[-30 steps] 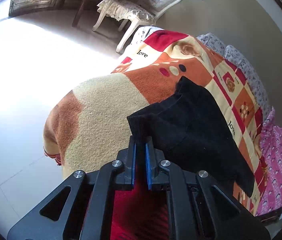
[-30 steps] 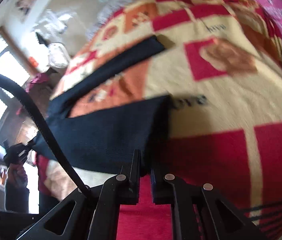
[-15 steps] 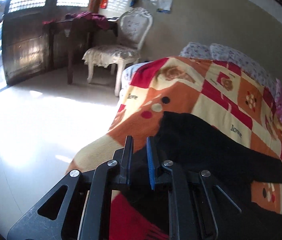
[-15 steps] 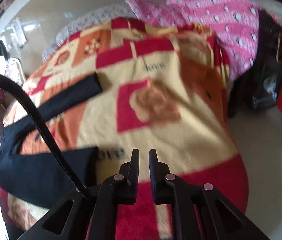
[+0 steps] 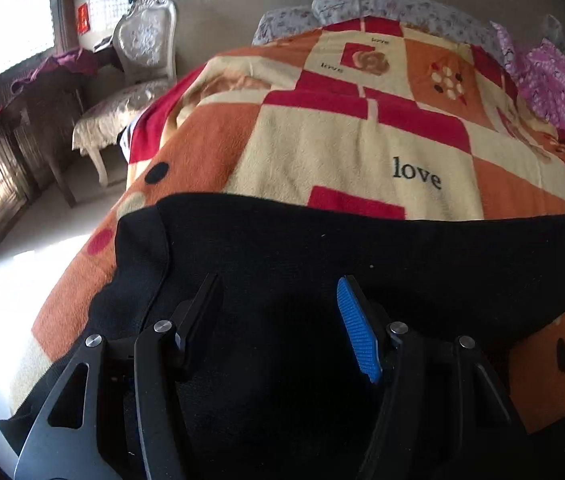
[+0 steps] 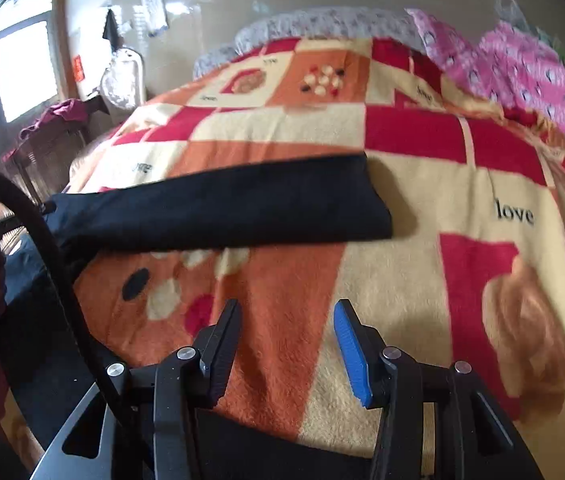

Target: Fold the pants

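The black pants (image 5: 322, 248) lay flat on the bed's blanket (image 5: 322, 144), which had red, orange and cream squares. The left tool (image 5: 278, 312) hung right over the pants with its two fingers spread wide, holding nothing. The right tool (image 6: 286, 340) was spread wide too, over bare blanket, with one pant leg (image 6: 222, 212) stretched across farther up. A white chair (image 5: 138, 64) stood beside the bed.
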A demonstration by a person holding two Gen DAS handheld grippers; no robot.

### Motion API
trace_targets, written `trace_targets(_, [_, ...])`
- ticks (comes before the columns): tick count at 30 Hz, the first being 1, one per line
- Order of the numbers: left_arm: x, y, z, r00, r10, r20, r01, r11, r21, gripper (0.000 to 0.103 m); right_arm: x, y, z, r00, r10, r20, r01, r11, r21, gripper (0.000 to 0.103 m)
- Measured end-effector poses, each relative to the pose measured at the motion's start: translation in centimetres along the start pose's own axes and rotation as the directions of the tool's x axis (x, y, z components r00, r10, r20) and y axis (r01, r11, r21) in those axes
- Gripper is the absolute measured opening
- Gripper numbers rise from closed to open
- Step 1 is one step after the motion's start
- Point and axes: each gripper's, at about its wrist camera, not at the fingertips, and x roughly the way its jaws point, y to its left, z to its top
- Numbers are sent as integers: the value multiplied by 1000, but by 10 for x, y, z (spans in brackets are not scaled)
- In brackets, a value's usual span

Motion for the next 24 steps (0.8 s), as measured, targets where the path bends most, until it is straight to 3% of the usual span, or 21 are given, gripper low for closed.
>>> trace_targets(5, [12,23,-1,998,-15,-58,8,992,-124,59,4,-12,1,1000,-7,0,7,998,58,45])
trace_targets(18, [7,18,-4,999,-18,-48,13,993,-118,59,3,-23,-2,1000,-14,-17,16,993,118,45])
trace_targets(24, [8,19,-5,999,-22,-48,16,993,-119,59,-5,-27,12,996,-90,-7,91,990,104,45])
